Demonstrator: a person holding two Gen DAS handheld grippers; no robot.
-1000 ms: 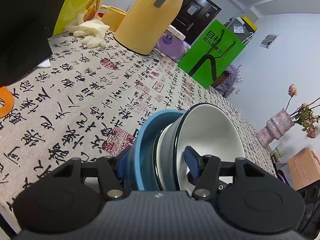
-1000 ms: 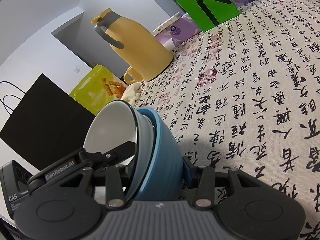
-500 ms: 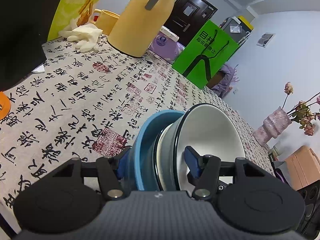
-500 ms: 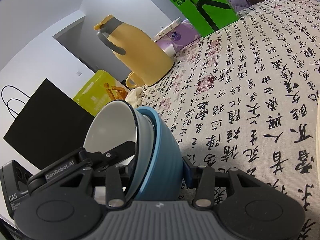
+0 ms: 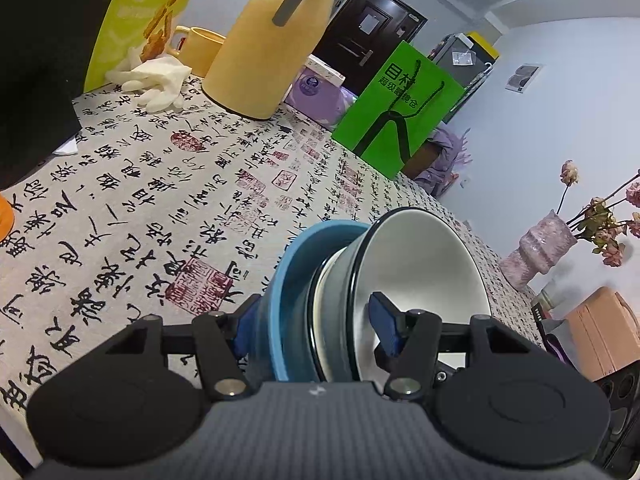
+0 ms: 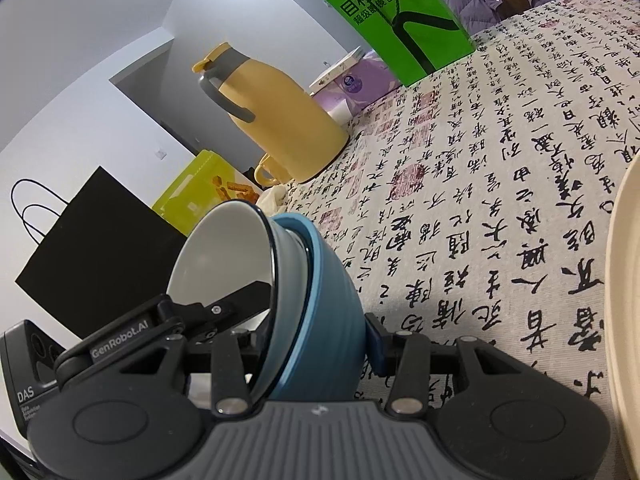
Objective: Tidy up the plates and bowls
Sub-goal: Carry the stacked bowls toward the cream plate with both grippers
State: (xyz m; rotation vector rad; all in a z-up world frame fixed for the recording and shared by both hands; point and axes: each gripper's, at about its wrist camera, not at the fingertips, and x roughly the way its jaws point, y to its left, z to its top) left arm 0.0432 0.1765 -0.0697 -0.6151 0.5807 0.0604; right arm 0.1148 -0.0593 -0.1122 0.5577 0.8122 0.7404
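Both views have swung a bit vs a sec ago. In left wrist view the jug (image 5: 264, 44), glove (image 5: 154, 80) & green bag (image 5: 396, 110) now sit higher and further right in frame; more patterned surface (image 5: 160, 200) shows in front, and the vase (image 5: 540, 248) w/ flowers has slid in from the right. In right wrist view the jug (image 6: 280, 120) & green bag (image 6: 400, 20) sit lower, and a cream plate (image 6: 626, 300) edge has come in at the right. Stacked bowls (image 5: 360, 300) unmoved in the tools.

yellow jug (image 5: 264, 52) | green bag (image 5: 396, 108) | pink vase (image 5: 538, 252) | black bag (image 6: 92, 256)
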